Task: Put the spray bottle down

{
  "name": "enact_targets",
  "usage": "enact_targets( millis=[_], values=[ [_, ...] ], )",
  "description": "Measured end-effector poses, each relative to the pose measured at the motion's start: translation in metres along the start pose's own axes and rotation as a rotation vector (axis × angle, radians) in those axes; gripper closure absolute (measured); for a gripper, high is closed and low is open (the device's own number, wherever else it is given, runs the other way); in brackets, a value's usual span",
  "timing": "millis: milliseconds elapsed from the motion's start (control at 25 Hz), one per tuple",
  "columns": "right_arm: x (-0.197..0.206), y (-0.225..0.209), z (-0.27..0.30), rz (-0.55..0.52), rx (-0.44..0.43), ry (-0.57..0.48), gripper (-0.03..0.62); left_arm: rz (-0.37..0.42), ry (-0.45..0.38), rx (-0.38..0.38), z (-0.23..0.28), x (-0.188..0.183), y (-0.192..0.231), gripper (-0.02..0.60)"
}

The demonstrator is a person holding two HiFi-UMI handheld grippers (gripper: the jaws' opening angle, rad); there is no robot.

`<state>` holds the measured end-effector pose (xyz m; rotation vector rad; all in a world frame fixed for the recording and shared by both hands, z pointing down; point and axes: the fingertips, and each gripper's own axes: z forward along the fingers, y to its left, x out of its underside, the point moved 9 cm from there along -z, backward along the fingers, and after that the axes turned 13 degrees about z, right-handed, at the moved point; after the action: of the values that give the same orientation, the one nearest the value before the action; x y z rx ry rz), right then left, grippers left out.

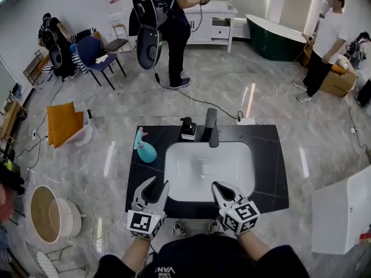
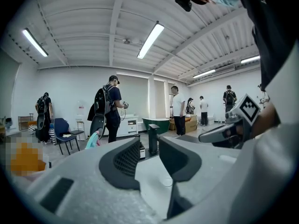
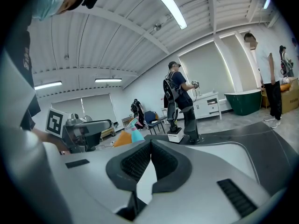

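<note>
The spray bottle (image 1: 145, 149), teal with a pink head, stands upright on the black counter (image 1: 266, 155) to the left of the white sink (image 1: 232, 155); no gripper touches it. It shows small beyond the jaws in the left gripper view (image 2: 94, 139) and in the right gripper view (image 3: 136, 134). My left gripper (image 1: 157, 184) hovers over the counter's near edge, below and right of the bottle, jaws a little apart with nothing between them (image 2: 150, 146). My right gripper (image 1: 223, 189) is over the sink's near rim, its tips touching and empty (image 3: 150, 143).
A black faucet (image 1: 211, 127) and a soap dispenser (image 1: 188, 129) stand behind the sink. A white cabinet (image 1: 342, 213) is at the right, a round basin (image 1: 49, 213) on the floor at the left. Several people stand or sit farther back in the room.
</note>
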<state>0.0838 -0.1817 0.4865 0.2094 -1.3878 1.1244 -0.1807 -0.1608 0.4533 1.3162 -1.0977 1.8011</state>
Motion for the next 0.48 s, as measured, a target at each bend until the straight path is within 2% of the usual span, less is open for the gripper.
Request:
enact_targets(
  millis=[120, 240, 320, 480],
  values=[
    [-0.003, -0.01, -0.007, -0.002, 0.003, -0.001, 0.594, 0.016, -0.018, 0.008, 0.004, -0.002, -0.016, 0.523],
    [-0.006, -0.019, -0.012, -0.005, 0.006, -0.002, 0.594, 0.028, -0.01, 0.017, 0.008, -0.006, -0.028, 0.571],
    [-0.007, -0.026, -0.014, -0.005, 0.006, -0.001, 0.594, 0.002, 0.009, 0.023, 0.012, -0.01, -0.037, 0.571],
    [-0.009, -0.035, -0.019, -0.003, -0.001, 0.003, 0.594, 0.0, -0.009, 0.04, 0.018, -0.016, -0.052, 0.571]
  ],
)
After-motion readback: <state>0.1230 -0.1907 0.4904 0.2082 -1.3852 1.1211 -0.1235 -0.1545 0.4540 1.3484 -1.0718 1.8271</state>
